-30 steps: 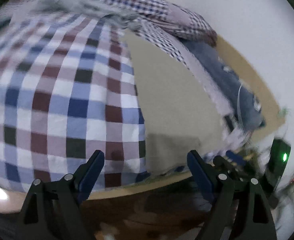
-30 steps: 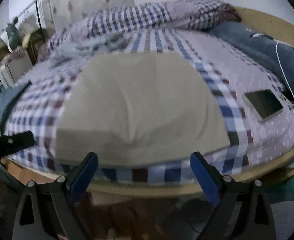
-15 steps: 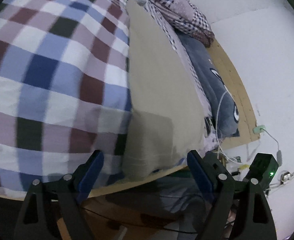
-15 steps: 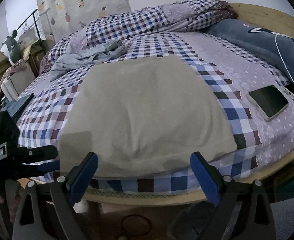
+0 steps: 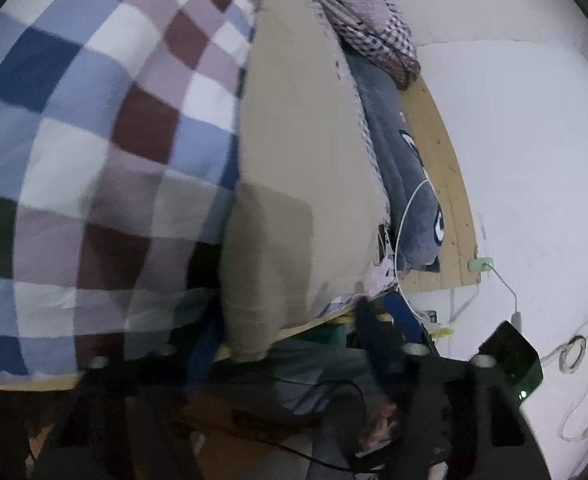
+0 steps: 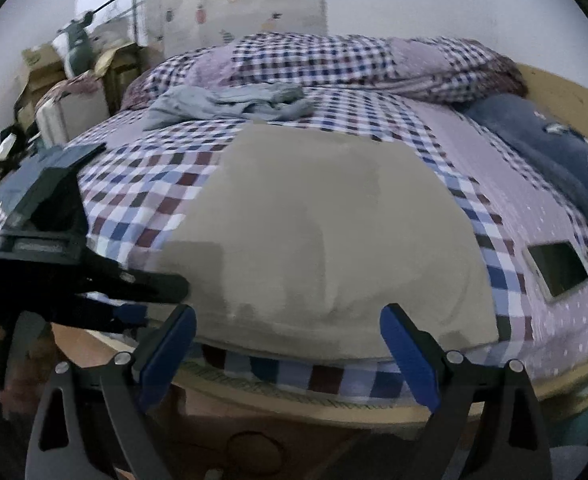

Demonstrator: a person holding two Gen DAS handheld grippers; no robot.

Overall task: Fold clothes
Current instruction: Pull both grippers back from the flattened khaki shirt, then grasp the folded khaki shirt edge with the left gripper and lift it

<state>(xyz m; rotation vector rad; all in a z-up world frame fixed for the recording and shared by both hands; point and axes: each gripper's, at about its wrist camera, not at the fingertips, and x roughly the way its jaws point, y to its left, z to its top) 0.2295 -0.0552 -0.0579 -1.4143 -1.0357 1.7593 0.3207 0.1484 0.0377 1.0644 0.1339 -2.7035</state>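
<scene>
A beige garment lay flat on the checked bedsheet, a phone beside it. Right gripper and left gripper hovered at the bed's edge, jaws apart.

Black hand-held gripper with 2 blue-padded fingers, silver screws.

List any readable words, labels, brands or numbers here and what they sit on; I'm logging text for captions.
None can be read.
Left gripper: a pale strip on its body, too blurred to read.
Blue pillow: a white printed shape, no letters legible.
Phone: screen dark, no text.
Curtain: small printed motifs only.
</scene>
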